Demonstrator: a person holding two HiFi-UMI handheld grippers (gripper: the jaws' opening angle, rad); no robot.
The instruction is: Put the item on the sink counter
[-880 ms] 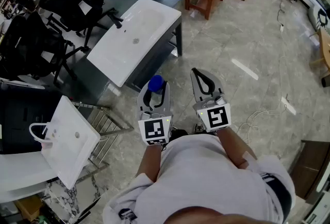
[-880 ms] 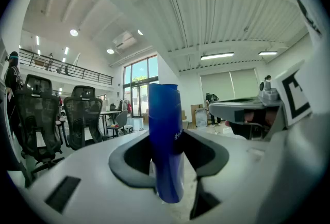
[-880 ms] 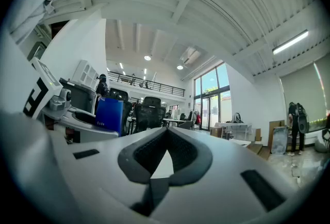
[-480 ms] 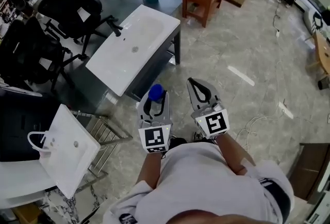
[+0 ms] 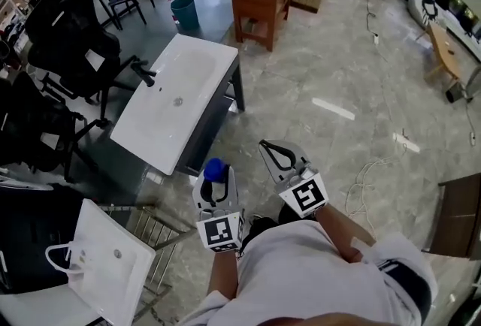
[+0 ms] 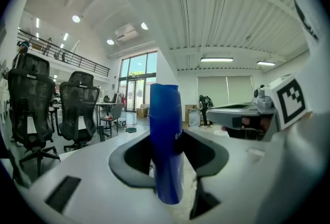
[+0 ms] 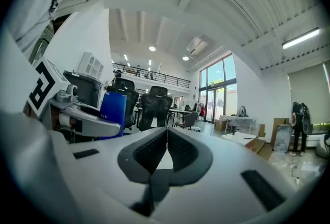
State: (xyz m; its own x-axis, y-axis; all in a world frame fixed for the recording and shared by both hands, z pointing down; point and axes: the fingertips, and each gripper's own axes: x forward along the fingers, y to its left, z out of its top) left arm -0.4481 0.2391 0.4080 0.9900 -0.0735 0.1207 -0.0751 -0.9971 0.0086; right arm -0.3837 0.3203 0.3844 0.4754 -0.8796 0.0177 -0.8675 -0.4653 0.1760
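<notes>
Grey stone-tile floor (image 5: pixel 316 69), polished and faintly veined, in an open workshop hall. White sink counter (image 5: pixel 150 133) ahead and to the left: glossy ceramic slab on a dark frame, shallow basin dished into the middle, black faucet (image 5: pixel 143 70) at the far long edge. Black mesh office chairs (image 5: pixel 64 39) crowd that side.

Left gripper (image 5: pixel 214 180) has its jaws clamped on the blue bottle (image 6: pixel 166 140). The bottle is a smooth, upright plastic cylinder, gripped low on its body, with most of its length standing clear above the pads. It is carried in the air in front of the person, near the counter's closest corner but not over it. Right gripper (image 7: pixel 166 138) is empty, its ribbed pads pressed tip to tip.

Risks, as I judge them:
- Slick plastic on a low grip. A jolt while walking could let the bottle tilt or slide between the pads.
- The flat rim around the basin is narrow (the near end looks broadest). Set down on the curved basin wall, a tall cylinder would likely tip and roll to the drain.
- Placed too close to the outer edge, it could topple onto hard tile.
- Releasing before the base sits flat would knock it over.
- A loose cable (image 5: pixel 368 170) lies on the floor to the right, a snag if the person steps that way.
</notes>
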